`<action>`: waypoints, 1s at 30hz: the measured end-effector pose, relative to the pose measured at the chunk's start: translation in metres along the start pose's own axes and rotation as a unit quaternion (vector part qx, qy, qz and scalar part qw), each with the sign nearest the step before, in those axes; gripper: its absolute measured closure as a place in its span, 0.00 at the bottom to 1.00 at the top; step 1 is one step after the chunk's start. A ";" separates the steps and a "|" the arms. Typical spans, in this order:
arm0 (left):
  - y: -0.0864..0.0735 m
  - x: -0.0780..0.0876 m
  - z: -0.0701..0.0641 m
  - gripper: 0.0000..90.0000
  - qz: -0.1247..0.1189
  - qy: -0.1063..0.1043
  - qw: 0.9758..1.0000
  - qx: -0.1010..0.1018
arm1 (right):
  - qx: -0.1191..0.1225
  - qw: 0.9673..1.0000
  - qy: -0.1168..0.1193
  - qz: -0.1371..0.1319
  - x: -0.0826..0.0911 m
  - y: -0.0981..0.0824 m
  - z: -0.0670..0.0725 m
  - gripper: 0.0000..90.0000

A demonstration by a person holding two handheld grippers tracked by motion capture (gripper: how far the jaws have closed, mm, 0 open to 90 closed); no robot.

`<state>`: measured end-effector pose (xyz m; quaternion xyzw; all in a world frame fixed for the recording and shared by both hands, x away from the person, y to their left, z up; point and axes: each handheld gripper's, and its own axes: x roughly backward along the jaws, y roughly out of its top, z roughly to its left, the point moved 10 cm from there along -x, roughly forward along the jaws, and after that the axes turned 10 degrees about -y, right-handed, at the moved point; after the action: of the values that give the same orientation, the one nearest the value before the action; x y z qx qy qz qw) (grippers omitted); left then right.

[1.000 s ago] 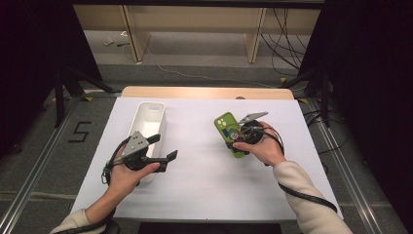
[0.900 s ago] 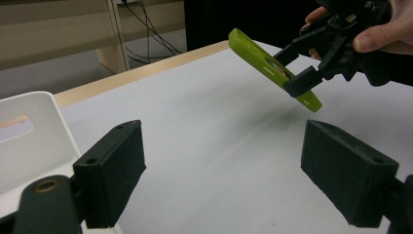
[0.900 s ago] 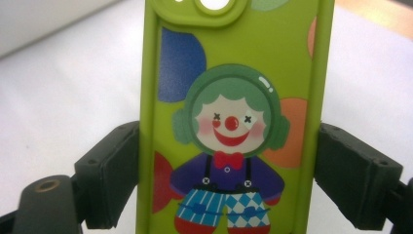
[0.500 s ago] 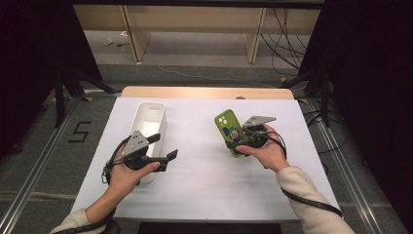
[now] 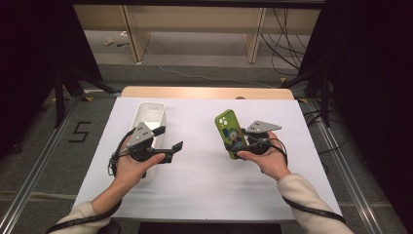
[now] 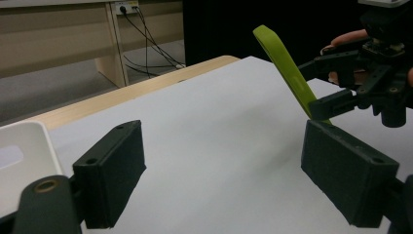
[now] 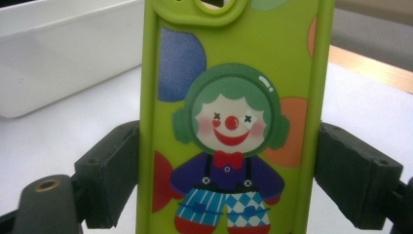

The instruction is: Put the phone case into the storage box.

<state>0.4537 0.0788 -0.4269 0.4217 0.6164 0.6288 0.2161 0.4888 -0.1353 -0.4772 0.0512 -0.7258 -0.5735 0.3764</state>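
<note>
A lime-green phone case (image 5: 227,126) with a clown picture is lifted off the white table (image 5: 204,180), tilted with its far end up. My right gripper (image 5: 235,146) is shut on its lower part, one pad on each long edge. In the right gripper view the case (image 7: 229,73) stands between the jaws of my right gripper (image 7: 229,170). My left gripper (image 5: 168,138) hovers open beside the white bin (image 5: 148,113), holding nothing. From the left gripper view, my left gripper (image 6: 219,161) faces the case (image 6: 282,63) and the right gripper (image 6: 311,87) across the table.
The long white bin (image 6: 19,156) lies along the table's left side, partly under my left hand. The table's wooden far edge (image 5: 204,92) borders the floor beyond. Metal rails (image 5: 34,165) run along both sides of the table.
My right hand has shifted a little to the right and toward me with the case, and the case now points straighter away. The left gripper has stayed put.
</note>
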 end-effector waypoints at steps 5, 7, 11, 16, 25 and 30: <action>0.015 -0.016 -0.005 0.17 -0.007 -0.010 1.000 -0.006 | -0.001 1.000 0.005 -0.013 0.005 0.002 0.002 0.18; 0.019 -0.024 -0.008 0.17 -0.009 -0.016 1.000 -0.009 | -0.003 1.000 0.005 -0.013 0.006 0.001 0.003 0.18; 0.025 -0.040 -0.016 0.17 -0.005 -0.024 1.000 -0.012 | -0.007 1.000 0.004 -0.015 0.007 -0.001 0.003 0.18; 0.033 -0.059 -0.023 0.17 -0.005 -0.032 0.999 -0.010 | -0.011 1.000 0.002 -0.022 0.009 0.000 0.003 0.18; 0.043 -0.082 -0.024 0.17 -0.007 -0.042 0.999 -0.032 | -0.016 0.999 -0.002 -0.028 0.009 0.002 0.004 0.18; 0.043 -0.093 -0.032 0.19 -0.003 -0.050 0.999 -0.002 | -0.016 0.999 -0.002 -0.032 0.008 0.003 0.006 0.18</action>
<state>0.4901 -0.0204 -0.4067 0.4499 0.6048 0.6078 0.2497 0.4803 -0.1337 -0.4712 0.0670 -0.7151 -0.5969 0.3576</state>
